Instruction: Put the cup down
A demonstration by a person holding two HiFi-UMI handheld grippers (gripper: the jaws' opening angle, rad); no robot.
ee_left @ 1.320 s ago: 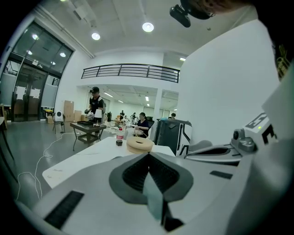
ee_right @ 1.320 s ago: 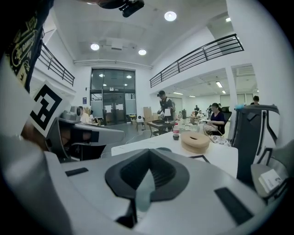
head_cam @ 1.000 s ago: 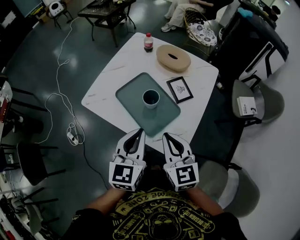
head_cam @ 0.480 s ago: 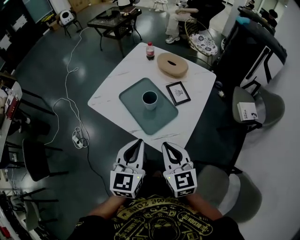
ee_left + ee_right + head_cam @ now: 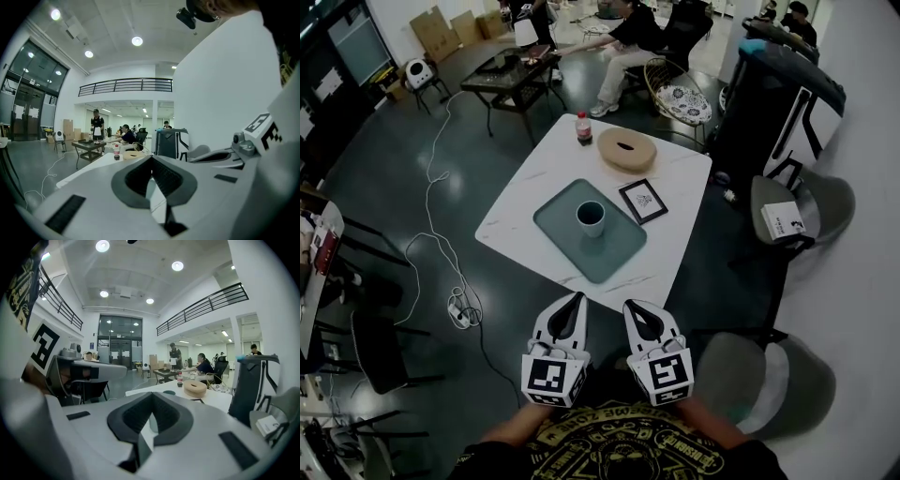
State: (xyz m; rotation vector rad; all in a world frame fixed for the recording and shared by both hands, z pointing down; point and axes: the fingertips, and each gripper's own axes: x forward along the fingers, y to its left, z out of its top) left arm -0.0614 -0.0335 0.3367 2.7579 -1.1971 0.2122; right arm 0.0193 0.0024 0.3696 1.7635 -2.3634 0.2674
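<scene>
Risk looks low: cup [image 5: 591,217] stands upright on the tray [image 5: 622,255], so I'd only jolt it by swinging forward into the table [image 5: 514,214] edge. Cup is centre frame, well apart from my left gripper [image 5: 577,300] and right gripper [image 5: 631,307] at lower centre. Both are pinched together with nothing between the jaws.

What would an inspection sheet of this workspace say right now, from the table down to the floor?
Surface: white table, mostly bare.
Job's things: cup upright on the green tray, nothing holding it.
Clutter: bottle, round tan holder and framed card, all on the table beyond the tray.
Grippers: left gripper and right gripper both shut, empty, short of the table.
Cables: white cable and power strip on the floor.
Surroundings: grey chair, black case, seated person beyond.
</scene>
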